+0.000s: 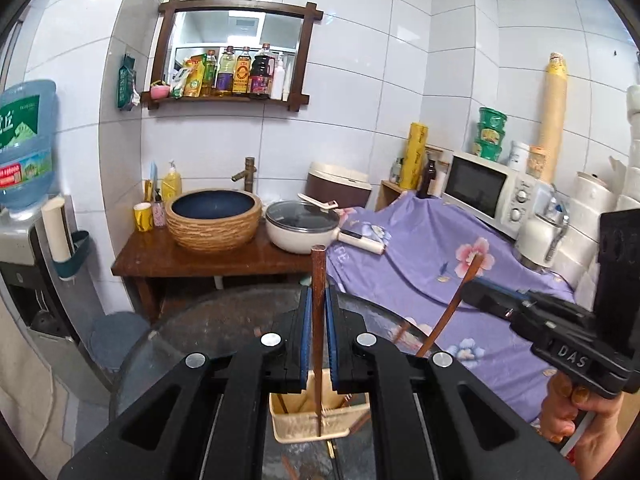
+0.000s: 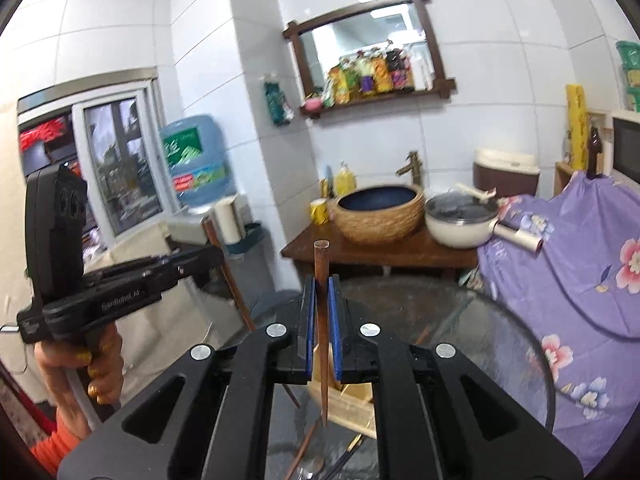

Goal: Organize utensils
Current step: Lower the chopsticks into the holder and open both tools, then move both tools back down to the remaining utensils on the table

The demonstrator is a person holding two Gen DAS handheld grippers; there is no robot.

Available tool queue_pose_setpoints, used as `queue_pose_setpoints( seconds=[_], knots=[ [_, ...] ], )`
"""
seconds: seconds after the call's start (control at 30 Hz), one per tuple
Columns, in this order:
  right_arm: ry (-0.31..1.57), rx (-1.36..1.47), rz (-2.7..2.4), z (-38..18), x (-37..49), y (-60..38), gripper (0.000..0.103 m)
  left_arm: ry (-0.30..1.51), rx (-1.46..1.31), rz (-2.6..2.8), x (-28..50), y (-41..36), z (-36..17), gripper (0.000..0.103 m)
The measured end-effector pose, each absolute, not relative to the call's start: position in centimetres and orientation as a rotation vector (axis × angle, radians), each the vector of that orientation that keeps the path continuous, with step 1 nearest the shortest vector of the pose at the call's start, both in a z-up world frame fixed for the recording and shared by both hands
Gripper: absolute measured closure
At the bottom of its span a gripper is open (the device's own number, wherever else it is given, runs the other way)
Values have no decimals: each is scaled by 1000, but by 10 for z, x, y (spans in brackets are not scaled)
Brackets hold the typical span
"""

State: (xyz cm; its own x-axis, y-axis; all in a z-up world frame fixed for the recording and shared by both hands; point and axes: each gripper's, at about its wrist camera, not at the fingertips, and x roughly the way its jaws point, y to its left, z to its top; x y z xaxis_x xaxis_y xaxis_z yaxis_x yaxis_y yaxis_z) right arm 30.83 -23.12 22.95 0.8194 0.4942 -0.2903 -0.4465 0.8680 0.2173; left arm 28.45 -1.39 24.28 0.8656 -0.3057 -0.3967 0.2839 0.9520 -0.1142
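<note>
My left tool is clamped on a dark brown wooden chopstick that stands nearly upright between its blue pads, its lower tip hanging over the cream plastic utensil holder on the round glass tabletop. My right tool grips a second brown wooden chopstick the same way, upright with its pointed end down, above the same holder and the loose chopsticks lying on the glass. In the left view the right tool's chopstick slants just beside mine.
</note>
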Motion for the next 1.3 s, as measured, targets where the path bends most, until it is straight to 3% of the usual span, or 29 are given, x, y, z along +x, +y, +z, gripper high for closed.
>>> queue_pose_setpoints(
  seconds=[0.2, 0.7, 1.03, 1.07, 1.13, 1.17, 1.3],
  knots=[
    [316, 100, 424, 222, 337, -220, 96, 449, -47, -252, 320, -25, 228, 96],
    [466, 110, 382, 115, 371, -204, 96, 640, -94, -227, 359, -23, 120, 96],
    [464, 96, 325, 98, 369, -209, 94, 682, -102, -240, 357, -23, 91, 94],
    [458, 96, 323, 98, 367, -210, 91, 677, -103, -243, 355, -23, 91, 87],
    [427, 95, 315, 98, 357, -214, 57, 647, -107, -244, 345, -21, 95, 67],
    [412, 94, 310, 98, 353, -215, 52, 630, -106, -243, 340, -21, 96, 53],
    [362, 40, 295, 97, 327, -216, 51, 562, -69, -237, 305, -21, 93, 38]
  ],
)
